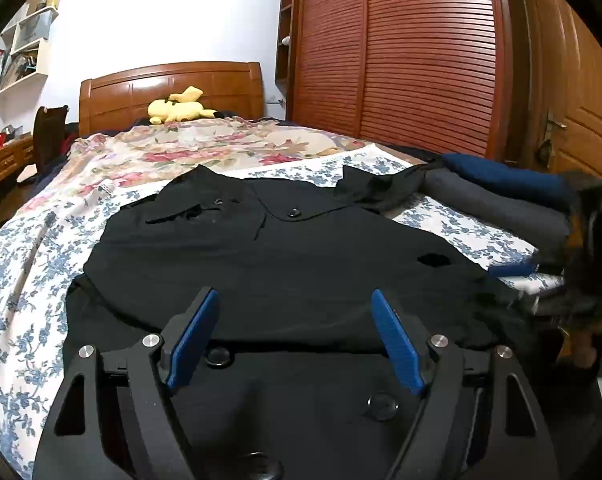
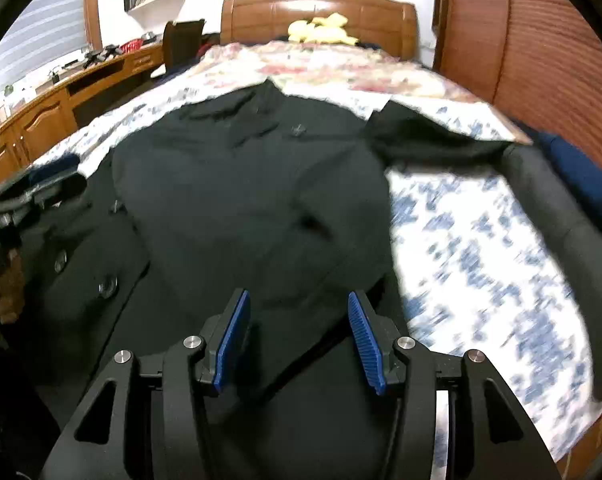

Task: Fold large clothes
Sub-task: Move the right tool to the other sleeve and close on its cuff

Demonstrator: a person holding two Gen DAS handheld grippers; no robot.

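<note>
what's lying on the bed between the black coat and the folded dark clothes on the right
Only bare floral sheet, plus the black coat's sleeve reaching toward the folded clothes; clearest in the right wrist view.

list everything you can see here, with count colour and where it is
coat: 1, black, spread on the bed
sheet: 1, white with blue flowers, under the coat
quilt: 1, pink floral, far half of the bed
plush toy: 1, yellow, by the headboard
folded clothes: 2, grey and navy, bed's right edge
headboard: 1, brown wood
wardrobe: 1, reddish slatted doors
left hand-held gripper: open
right hand-held gripper: opening, over the coat
</note>
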